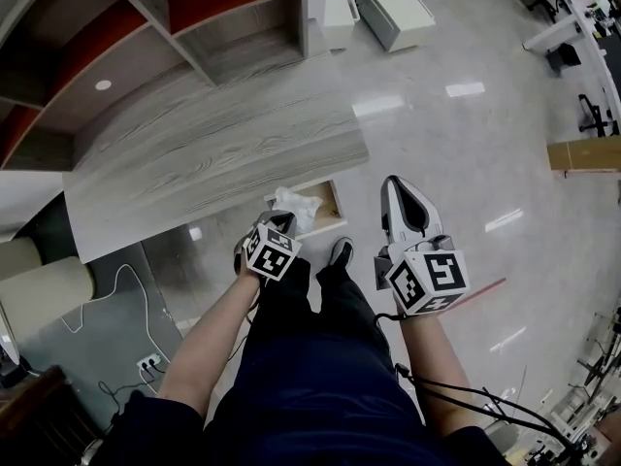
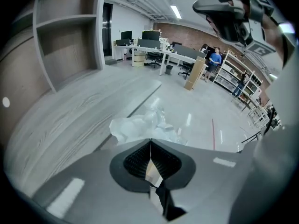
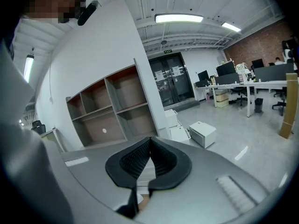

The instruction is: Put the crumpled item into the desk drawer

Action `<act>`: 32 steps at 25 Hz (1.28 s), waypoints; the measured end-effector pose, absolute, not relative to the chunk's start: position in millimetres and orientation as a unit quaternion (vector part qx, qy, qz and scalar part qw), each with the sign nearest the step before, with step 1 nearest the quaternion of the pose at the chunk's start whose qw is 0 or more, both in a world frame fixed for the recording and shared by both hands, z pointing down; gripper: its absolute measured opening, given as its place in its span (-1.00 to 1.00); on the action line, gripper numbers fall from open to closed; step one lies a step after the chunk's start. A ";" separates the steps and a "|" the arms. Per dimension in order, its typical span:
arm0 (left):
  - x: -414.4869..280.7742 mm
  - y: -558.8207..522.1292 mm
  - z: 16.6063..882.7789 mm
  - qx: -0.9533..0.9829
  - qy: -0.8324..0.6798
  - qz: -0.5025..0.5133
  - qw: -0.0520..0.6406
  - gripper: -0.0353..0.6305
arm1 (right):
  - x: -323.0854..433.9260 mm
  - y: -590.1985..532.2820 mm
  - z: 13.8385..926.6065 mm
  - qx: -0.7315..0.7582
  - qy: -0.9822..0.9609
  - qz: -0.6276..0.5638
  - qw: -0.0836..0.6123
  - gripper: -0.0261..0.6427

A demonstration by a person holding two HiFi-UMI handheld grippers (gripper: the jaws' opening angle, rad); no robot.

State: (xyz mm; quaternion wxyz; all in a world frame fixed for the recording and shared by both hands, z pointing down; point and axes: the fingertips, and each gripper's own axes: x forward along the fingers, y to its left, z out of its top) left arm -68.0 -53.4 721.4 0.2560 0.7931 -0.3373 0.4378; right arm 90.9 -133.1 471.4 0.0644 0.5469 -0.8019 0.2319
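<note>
The crumpled item (image 1: 296, 207) is a white wad of paper or plastic. My left gripper (image 1: 281, 219) is shut on it at the front edge of the wood-grain desk (image 1: 194, 163). It hangs over the open drawer (image 1: 332, 200), whose pale inside shows just right of the wad. In the left gripper view the wad (image 2: 140, 125) sticks out past the closed left gripper (image 2: 150, 142). My right gripper (image 1: 393, 187) is to the right of the drawer, over the floor, shut and holding nothing. In its own view the right gripper (image 3: 150, 140) has its pads pressed together.
A shelf unit (image 1: 223, 17) with red-backed compartments stands behind the desk. White boxes (image 1: 393, 8) sit on the floor beyond it. Cables and a power strip (image 1: 146, 362) lie at the left. The person's legs and a shoe (image 1: 340, 252) are below the drawer.
</note>
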 end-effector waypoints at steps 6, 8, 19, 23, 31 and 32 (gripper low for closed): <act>-65.2 -34.6 760.4 0.789 -0.286 0.509 0.194 -0.88 | 94.8 -128.4 489.1 0.548 -0.795 0.249 0.075 -0.90; -65.3 -29.9 773.8 0.785 -0.254 0.545 0.146 -0.88 | 97.0 -127.3 494.0 0.550 -0.792 0.254 0.078 -0.90; -59.7 -34.9 813.2 0.765 -0.138 0.628 -0.028 -0.88 | 111.2 -115.7 522.0 0.560 -0.771 0.289 0.088 -0.90; -57.5 -38.0 824.9 0.762 -0.130 0.634 -0.023 -0.88 | 113.7 -110.9 534.0 0.563 -0.764 0.303 0.090 -0.90; -60.6 -41.0 839.6 0.749 -0.115 0.651 -0.037 -0.87 | 115.4 -106.7 551.1 0.565 -0.752 0.327 0.087 -0.90; -61.0 -41.9 839.8 0.750 -0.121 0.650 -0.032 -0.87 | 115.1 -106.5 552.2 0.565 -0.751 0.329 0.086 -0.90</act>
